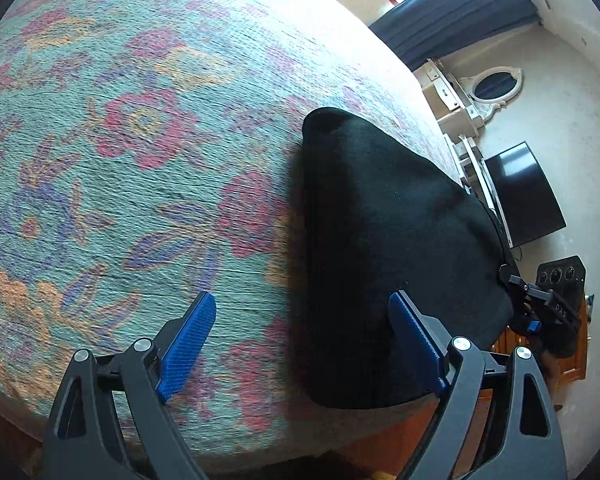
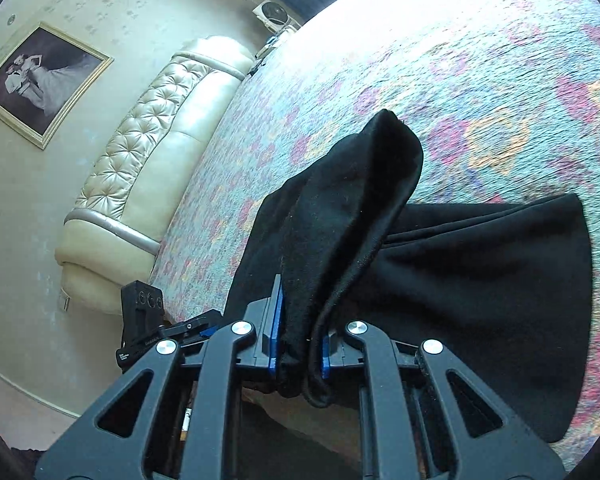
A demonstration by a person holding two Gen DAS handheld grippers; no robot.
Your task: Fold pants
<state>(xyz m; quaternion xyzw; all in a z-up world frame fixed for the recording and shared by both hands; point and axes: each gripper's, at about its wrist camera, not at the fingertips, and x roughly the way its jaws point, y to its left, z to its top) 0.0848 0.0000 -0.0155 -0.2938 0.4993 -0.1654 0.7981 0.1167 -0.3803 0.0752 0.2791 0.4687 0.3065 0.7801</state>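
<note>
Black soft fleece pants [image 2: 460,280] lifted off floral woven bedspread [image 1: 120,140] at 12 o'clock by right claw [image 2: 298,344], clamped on bunched edge for folding over. Left claw [image 1: 304,344] spread apart, empty, poised beside fabric.

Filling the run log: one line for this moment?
left gripper open above bedspread | right gripper shut on pants

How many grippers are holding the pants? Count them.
1. The right gripper is shut on the black pants; the left gripper is open over the bedspread.

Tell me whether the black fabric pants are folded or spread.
Partly folded: the black fabric pants lie doubled on the bedspread, one end lifted by the right gripper.
</note>
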